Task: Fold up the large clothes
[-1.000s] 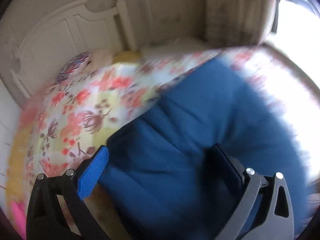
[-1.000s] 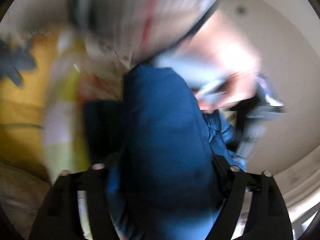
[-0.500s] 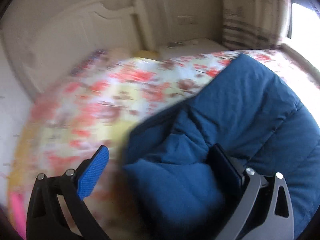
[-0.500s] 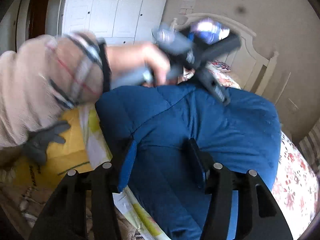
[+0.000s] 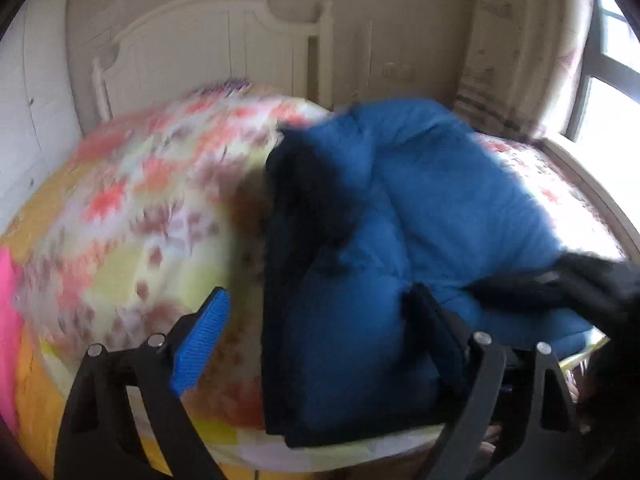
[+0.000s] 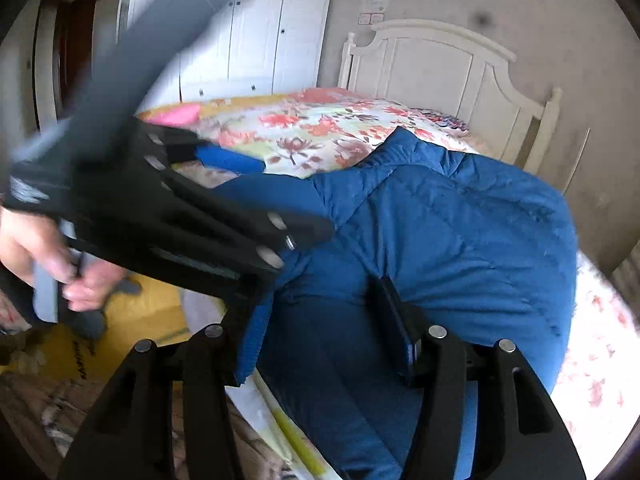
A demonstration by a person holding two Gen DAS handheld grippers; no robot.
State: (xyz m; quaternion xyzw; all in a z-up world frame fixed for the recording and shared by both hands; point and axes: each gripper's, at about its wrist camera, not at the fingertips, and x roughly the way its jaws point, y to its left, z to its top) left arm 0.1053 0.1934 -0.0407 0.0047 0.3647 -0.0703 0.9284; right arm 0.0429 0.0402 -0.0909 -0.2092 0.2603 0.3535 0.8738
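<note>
A blue quilted jacket lies bunched on the floral bed cover near the bed's front edge; it also shows in the right wrist view. My left gripper is open, its jaws wide apart, with the jacket's dark-lined left edge between them but not clamped. It also appears in the right wrist view, held in a hand at the left. My right gripper is open too, its fingers astride a fold of the jacket at the bed's edge.
A white headboard stands at the far end of the bed. A curtain and bright window are on the right. White wardrobe doors stand behind. A yellow box sits on the floor by the bed.
The left gripper has swung left and pulled back, so the jacket now sits to its right. The right gripper opened after holding the jacket a second ago, and the view has steadied.
</note>
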